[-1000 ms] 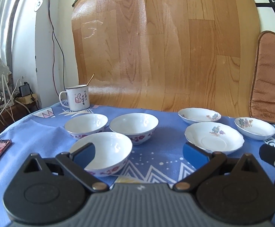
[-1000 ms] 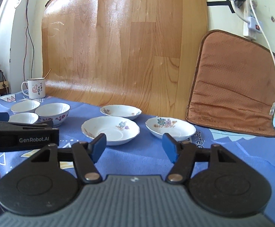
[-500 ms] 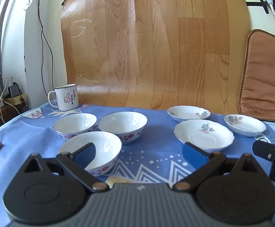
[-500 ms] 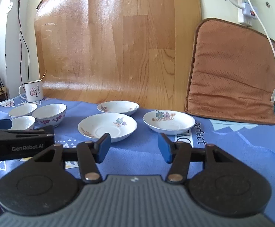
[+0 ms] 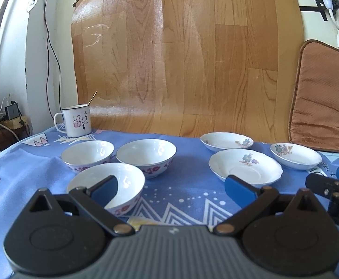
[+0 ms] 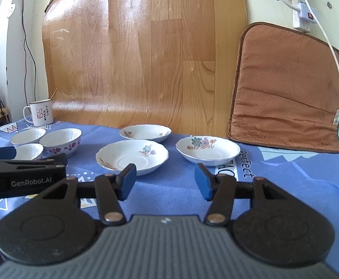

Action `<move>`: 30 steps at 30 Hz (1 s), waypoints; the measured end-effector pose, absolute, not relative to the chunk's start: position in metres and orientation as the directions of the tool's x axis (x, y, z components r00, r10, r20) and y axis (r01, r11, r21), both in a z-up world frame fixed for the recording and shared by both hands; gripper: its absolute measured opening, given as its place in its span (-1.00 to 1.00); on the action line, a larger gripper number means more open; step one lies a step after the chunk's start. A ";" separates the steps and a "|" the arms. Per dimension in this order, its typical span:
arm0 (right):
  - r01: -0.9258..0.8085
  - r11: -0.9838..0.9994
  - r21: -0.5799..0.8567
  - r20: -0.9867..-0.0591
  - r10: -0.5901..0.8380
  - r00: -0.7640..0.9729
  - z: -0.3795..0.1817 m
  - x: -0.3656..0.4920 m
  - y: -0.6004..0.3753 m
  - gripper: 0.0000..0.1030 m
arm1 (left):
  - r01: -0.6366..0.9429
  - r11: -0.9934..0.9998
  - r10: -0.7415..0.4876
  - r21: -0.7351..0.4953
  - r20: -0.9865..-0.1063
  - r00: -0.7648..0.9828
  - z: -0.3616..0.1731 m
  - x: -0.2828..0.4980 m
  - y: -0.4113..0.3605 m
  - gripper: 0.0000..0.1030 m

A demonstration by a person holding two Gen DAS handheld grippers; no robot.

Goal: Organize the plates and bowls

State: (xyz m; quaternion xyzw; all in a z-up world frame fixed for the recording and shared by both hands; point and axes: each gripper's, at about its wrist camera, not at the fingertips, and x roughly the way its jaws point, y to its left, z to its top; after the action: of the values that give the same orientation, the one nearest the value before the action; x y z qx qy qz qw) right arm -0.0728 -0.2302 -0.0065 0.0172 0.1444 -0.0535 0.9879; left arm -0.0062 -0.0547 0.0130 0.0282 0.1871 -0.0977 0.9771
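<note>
My left gripper (image 5: 171,187) hangs released, jaws spread wide and empty, above the blue cloth of the worktop (image 5: 183,183). Its left fingertip (image 5: 105,189) covers part of the nearest bowl (image 5: 123,182), so I cannot tell whether it touches the rim or only stands in front of it. Behind that bowl sit two more bowls (image 5: 86,154), close together, the right one (image 5: 146,154) showing red flowers on its wall. To the right lie three flowered plates: the middle plate (image 5: 245,168), one behind it (image 5: 226,140), and one at the far right (image 5: 295,155), all apart from each other.

My right gripper (image 6: 164,181) is also released and holds nothing; its fingers frame the bare cloth just in front of the middle plate. From this side the left gripper's black body hides much of the nearest bowl.

An enamel mug (image 5: 76,121) stands at the back left with a thin stick in it; what the stick is I cannot make out. A brown cushion (image 6: 286,93) leans on the wall, its edge cut off in the left view.
</note>
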 end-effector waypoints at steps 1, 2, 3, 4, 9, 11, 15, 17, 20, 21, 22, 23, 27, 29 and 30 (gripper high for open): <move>0.110 0.994 0.020 -0.288 -0.100 0.953 -0.007 -0.073 -0.230 0.13 | 0.202 0.979 -0.182 0.015 -0.372 0.910 0.013 -0.006 -0.055 0.96; 0.109 0.994 0.022 -0.287 -0.098 0.953 -0.006 -0.073 -0.231 0.13 | 0.203 0.979 -0.184 0.011 -0.372 0.910 0.013 -0.006 -0.055 0.96; 0.109 0.994 0.024 -0.287 -0.097 0.953 -0.006 -0.073 -0.231 0.13 | 0.204 0.979 -0.187 0.008 -0.373 0.909 0.013 -0.006 -0.054 0.96; 0.108 0.994 0.025 -0.287 -0.097 0.953 -0.006 -0.073 -0.231 0.13 | 0.206 0.978 -0.190 0.005 -0.374 0.908 0.013 -0.005 -0.054 0.96; 0.096 0.995 0.025 -0.288 -0.085 0.954 -0.006 -0.073 -0.230 0.12 | 0.218 0.976 -0.205 -0.007 -0.377 0.903 0.013 -0.004 -0.052 0.91; 0.093 0.995 0.026 -0.288 -0.081 0.954 -0.006 -0.073 -0.230 0.08 | 0.231 0.973 -0.221 -0.020 -0.386 0.896 0.013 -0.002 -0.051 0.86; 0.080 0.995 0.066 -0.280 -0.059 0.958 -0.005 -0.075 -0.235 -0.11 | 0.285 0.957 -0.283 -0.059 -0.426 0.860 0.017 0.002 -0.052 0.68; 0.081 0.990 0.113 -0.290 -0.045 0.956 0.000 -0.075 -0.242 -0.21 | 0.331 0.939 -0.340 -0.097 -0.416 0.843 0.030 0.003 -0.051 0.67; 0.058 0.974 0.219 -0.319 0.015 0.948 0.013 -0.070 -0.262 -0.30 | 0.385 0.916 -0.394 -0.108 -0.418 0.819 0.049 0.012 -0.057 0.67; 0.063 0.970 0.237 -0.336 0.021 0.942 0.017 -0.066 -0.269 -0.30 | 0.400 0.908 -0.410 -0.121 -0.439 0.799 0.053 0.020 -0.060 0.67; 0.069 0.966 0.250 -0.357 0.026 0.934 0.021 -0.059 -0.276 -0.30 | 0.411 0.901 -0.425 -0.137 -0.464 0.778 0.054 0.027 -0.064 0.66; 0.075 0.960 0.271 -0.380 0.035 0.924 0.024 -0.050 -0.283 -0.30 | 0.422 0.893 -0.441 -0.157 -0.491 0.751 0.055 0.037 -0.069 0.58; 0.099 0.932 0.350 -0.476 0.086 0.875 0.019 -0.017 -0.299 -0.33 | 0.410 0.895 -0.430 -0.175 -0.581 0.691 0.047 0.073 -0.086 0.40; 0.101 0.916 0.389 -0.501 0.118 0.857 0.015 -0.004 -0.301 -0.33 | 0.385 0.908 -0.403 -0.167 -0.606 0.686 0.039 0.086 -0.091 0.40; 0.106 0.911 0.399 -0.512 0.126 0.850 0.013 0.001 -0.301 -0.33 | 0.381 0.909 -0.397 -0.166 -0.619 0.678 0.035 0.092 -0.093 0.40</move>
State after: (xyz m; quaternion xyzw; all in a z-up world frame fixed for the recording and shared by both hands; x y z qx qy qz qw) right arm 0.0013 -0.3010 0.0126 0.2109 0.2739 0.0053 0.9383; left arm 0.0919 -0.0926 0.0348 -0.0116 0.3406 -0.2124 0.9158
